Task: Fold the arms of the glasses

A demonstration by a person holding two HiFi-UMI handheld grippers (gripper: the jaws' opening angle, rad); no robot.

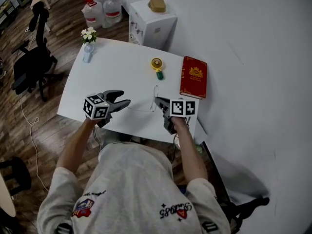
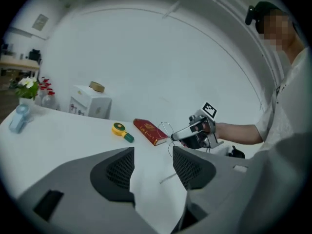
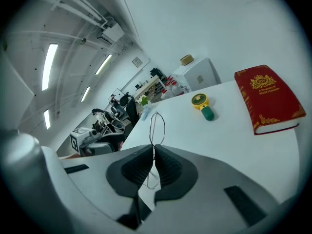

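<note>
Thin wire glasses (image 1: 155, 94) stand upright near the front of the white table (image 1: 112, 67). My right gripper (image 1: 158, 101) is shut on their frame; in the right gripper view a lens ring (image 3: 157, 128) rises just past the closed pads (image 3: 168, 165). One slim arm (image 2: 168, 178) of the glasses stretches left toward my left gripper (image 1: 125, 97). That gripper is open and empty a short way left of the glasses, and the left gripper view shows bare table between its fingers (image 2: 192, 167).
A red book (image 1: 194, 77) lies at the table's right edge, and a yellow and green hand fan (image 1: 157, 66) lies beyond the glasses. A small flower vase (image 1: 88, 35) is at the far left corner. A white cabinet (image 1: 152, 18) and an office chair (image 1: 31, 62) stand off the table.
</note>
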